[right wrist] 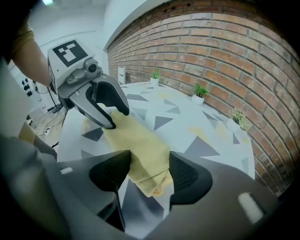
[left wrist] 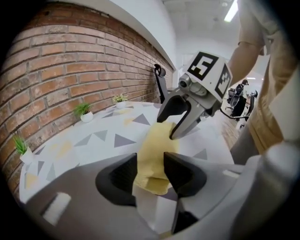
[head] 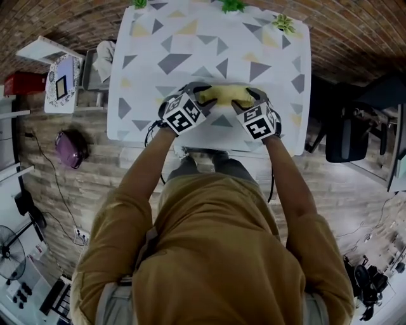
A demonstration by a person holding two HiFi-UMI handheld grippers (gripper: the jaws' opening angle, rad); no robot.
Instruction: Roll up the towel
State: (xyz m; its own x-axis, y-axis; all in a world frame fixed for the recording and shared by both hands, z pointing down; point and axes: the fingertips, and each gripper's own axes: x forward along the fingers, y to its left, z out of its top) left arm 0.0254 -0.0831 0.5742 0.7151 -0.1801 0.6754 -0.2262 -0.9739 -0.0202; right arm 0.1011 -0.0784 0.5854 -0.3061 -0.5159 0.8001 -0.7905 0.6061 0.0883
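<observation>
Now, towel point(head: 223, 95): pale yellow, bunched into a thick band (soft folds), upper middle of head view, on patterned desk point(head: 190, 44).
Left tongs point(left wrist: 150, 169): pinching one end.
Right tongs point(right wrist: 149, 169): pinching the other end.

Reads as an office or lab room rigged for recording, not a home: exposed brick wall point(right wrist: 225, 42), white ceiling with a strip light point(left wrist: 230, 10), plank floor point(head: 76, 190). There's a single table point(head: 190, 38) under a triangle-print cover, with small potted plants point(head: 283, 23) lined along its far edge and a dark office chair point(head: 347, 136) just off its right edge. Loose cables point(head: 47, 171) run across the floor to a power strip point(head: 81, 235), and a standing fan point(head: 9, 251) and dark equipment point(head: 371, 282) are parked at the sides.
</observation>
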